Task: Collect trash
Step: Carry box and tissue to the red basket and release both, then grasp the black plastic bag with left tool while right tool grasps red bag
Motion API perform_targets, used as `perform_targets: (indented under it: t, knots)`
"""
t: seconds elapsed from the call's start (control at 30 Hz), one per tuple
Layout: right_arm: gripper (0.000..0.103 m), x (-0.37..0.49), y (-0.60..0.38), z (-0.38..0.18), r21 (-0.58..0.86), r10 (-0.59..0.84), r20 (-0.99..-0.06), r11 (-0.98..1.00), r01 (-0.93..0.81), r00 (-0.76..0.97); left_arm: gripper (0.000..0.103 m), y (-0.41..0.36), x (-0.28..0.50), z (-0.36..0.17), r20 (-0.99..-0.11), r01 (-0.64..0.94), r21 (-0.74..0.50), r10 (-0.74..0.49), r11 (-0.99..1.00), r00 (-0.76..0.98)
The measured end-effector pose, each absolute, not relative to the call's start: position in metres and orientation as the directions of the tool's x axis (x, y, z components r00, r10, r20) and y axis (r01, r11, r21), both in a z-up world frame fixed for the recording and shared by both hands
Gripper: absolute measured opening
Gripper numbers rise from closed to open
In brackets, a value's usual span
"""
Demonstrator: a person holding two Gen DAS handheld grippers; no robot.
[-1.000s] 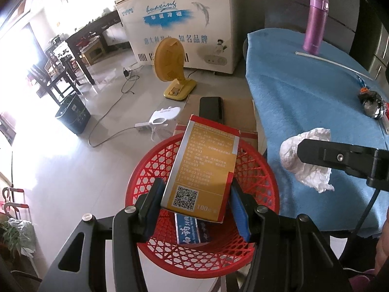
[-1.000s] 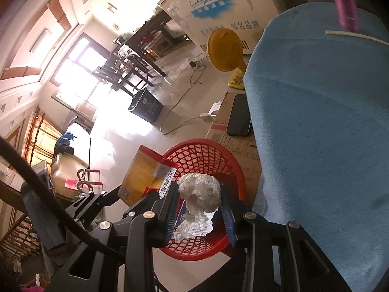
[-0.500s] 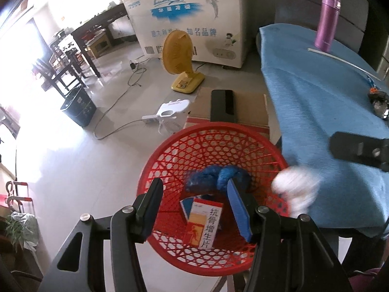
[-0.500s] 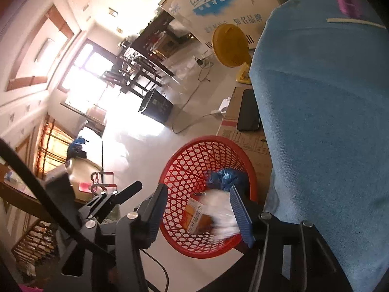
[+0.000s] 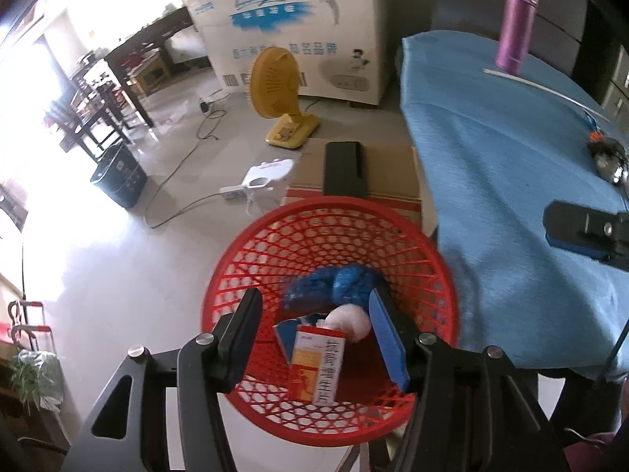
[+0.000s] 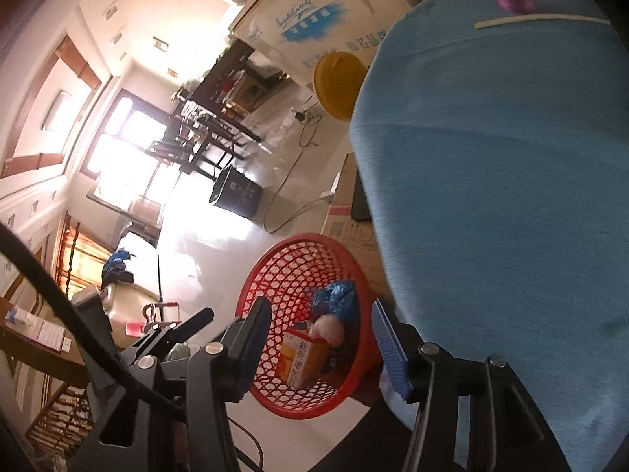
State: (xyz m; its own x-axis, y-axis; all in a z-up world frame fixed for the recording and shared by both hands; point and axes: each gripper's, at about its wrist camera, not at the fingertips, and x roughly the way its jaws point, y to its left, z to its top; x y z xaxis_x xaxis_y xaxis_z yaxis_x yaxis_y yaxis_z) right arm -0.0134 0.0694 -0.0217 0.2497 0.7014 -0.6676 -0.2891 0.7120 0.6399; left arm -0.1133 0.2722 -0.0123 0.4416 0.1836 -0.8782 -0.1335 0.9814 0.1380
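Hanging over the red mesh basket (image 5: 330, 314), the left gripper (image 5: 314, 338) stands partly open with nothing between its pads. In the left wrist view the basket holds an orange medicine box (image 5: 318, 365) at its centre, a white crumpled tissue (image 5: 350, 320) touching the box at 1 o'clock, and a blue plastic wad (image 5: 334, 287) at 12 o'clock. The blue-clothed tabletop (image 5: 511, 181) lies at 3 o'clock, with a purple flask (image 5: 517, 25) on its far end.

In the right wrist view, the right gripper (image 6: 320, 338) has just been opening; its pads stand apart, gripping nothing. Through the gap the basket (image 6: 302, 330) shows box (image 6: 302, 358), tissue (image 6: 328, 326) and wad (image 6: 334, 301). The tabletop (image 6: 491, 181) fills 2 o'clock.
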Motion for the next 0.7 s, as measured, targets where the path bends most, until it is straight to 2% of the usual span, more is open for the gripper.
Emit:
perform_targets:
  t: [0.33, 0.7]
  knots:
    - [0.058, -0.015, -0.016, -0.002, 0.671, 0.678, -0.615, 0.718, -0.184, 0.402, 0.059, 0.216, -0.101, -0.002, -0.874, -0.016, 0.157, 0.146, 0.988, 0.463]
    - [0.058, -0.042, -0.15, -0.006, 0.695, 0.555, -0.589, 0.719, 0.017, 0.587, 0.062, 0.123, -0.085, 0.016, -0.864, 0.2, 0.184, 0.062, 0.962, 0.499]
